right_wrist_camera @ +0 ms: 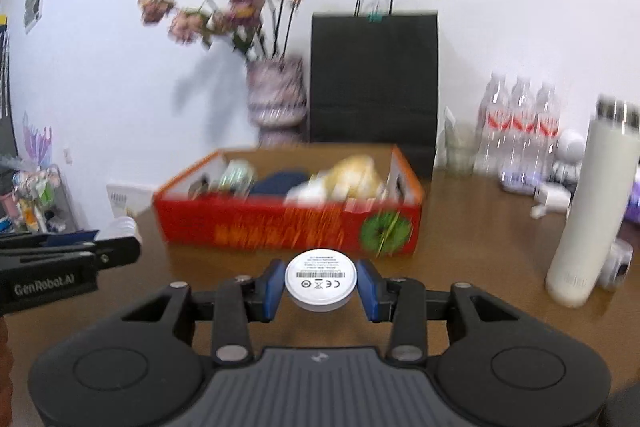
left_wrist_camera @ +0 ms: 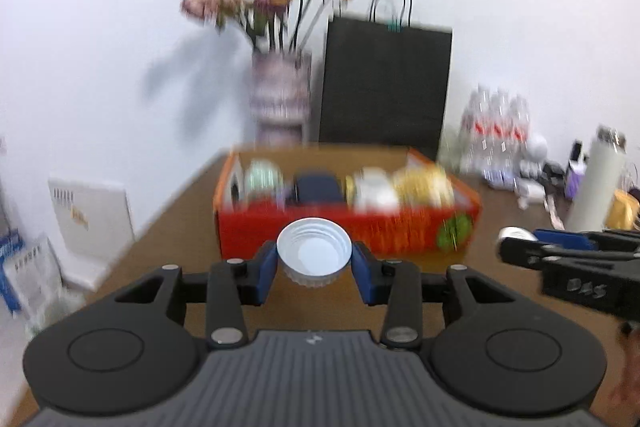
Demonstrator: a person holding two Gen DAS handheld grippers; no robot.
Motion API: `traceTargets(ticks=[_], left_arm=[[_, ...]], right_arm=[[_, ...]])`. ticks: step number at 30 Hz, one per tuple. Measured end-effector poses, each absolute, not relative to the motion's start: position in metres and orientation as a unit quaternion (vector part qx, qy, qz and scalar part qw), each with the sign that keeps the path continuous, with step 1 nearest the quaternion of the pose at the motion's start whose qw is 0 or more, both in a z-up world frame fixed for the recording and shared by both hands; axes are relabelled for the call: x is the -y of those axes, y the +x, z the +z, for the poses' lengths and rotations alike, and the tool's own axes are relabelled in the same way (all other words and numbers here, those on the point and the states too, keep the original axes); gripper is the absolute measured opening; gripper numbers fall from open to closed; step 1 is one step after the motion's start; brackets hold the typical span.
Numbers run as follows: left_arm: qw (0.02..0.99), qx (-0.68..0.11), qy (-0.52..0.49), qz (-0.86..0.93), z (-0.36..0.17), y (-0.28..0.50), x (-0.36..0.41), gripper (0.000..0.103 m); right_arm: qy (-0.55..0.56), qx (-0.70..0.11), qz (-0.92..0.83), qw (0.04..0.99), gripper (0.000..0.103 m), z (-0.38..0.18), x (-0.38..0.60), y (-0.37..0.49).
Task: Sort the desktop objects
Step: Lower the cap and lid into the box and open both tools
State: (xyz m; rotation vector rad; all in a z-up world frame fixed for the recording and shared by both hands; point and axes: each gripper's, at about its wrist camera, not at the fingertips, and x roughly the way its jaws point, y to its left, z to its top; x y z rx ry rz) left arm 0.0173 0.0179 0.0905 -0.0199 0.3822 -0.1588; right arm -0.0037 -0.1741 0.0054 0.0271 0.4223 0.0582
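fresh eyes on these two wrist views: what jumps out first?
Each gripper is clamped on a small round white item: the left gripper holds a ribbed white lid, the right gripper a white puck with a barcode label. Just beyond both, a red-orange box of mixed objects sits on the brown table.
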Motion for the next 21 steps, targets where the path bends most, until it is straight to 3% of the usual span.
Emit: traceTargets(ticks=[5,10,16,21], left_arm=[[0.976,-0.18,-0.026,-0.116,0.133,0.08,-0.024,0.041],[0.941,-0.286,-0.068,-0.169,0.137,0.173,-0.027,0.041],[0.908,-0.378,-0.053,-0.172,0.114,0.251,-0.018,0.041],[0.883,-0.431,-0.045,-0.181,0.085,0.272,-0.013,0.045]], right_arm=[[-0.006,-0.19,0.03,0.981,0.038,0.056,0.196,0.046],[0.021,-0.243,0.057,0.968,0.038,0.086,0.218,0.133],[0.041,-0.358,0.057,0.931,0.038,0.072,0.241,0.235],[0.025,-0.423,0.038,0.905,0.038,0.04,0.243,0.283]])
